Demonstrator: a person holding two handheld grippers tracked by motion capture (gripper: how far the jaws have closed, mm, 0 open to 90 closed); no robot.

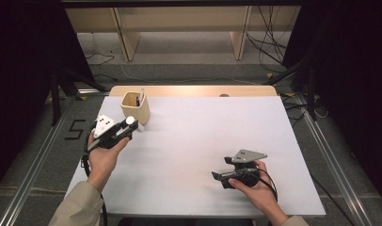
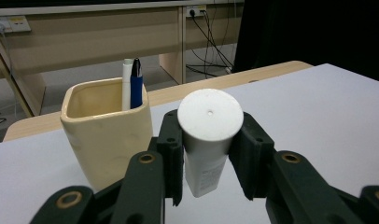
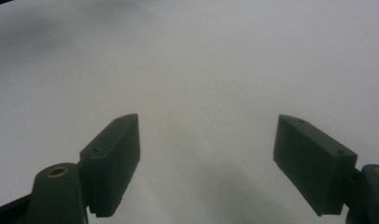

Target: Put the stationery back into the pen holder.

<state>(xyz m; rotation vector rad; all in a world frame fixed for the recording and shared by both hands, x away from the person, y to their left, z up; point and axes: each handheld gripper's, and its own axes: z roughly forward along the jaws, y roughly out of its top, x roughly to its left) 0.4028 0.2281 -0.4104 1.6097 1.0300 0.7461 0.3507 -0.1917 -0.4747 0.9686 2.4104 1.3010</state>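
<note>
Plainly, the step in hand was getting the white tube (image 2: pixel 208 140) into the cup (image 2: pixel 106 135), and it was well begun. At the left of the high view the left gripper (image 1: pixel 128 126) was clamped on the tube, holding it above the table (image 1: pixel 203 155) just beside the cup (image 1: pixel 135 107). In the left gripper view the tube sat upright at frame centre, its flat round end toward the camera and a pad (image 2: pixel 171 149) pressed on either flank; the cup stood just left of it, slightly farther off.

Two pens (image 2: pixel 132 84), one white and one blue, leaned at the cup's far right corner. That left the near and left part of the mouth free, so I judged the tube should be aimed there, to avoid knocking the pens or catching the rim.

Doing it well seemed to call for lifting the tube clear of the rim first, carrying it over the opening, and lowering it end first before loosening the grip. Tilting it early would risk tipping the cup, which looked light and unsteadied.

Lower right in the high view, the right gripper (image 1: pixel 218 175) rested low over bare table, well apart from the cup. In its own view its pads (image 3: pixel 114 158) stood wide apart with nothing between them. It could have braced the cup if needed.
</note>
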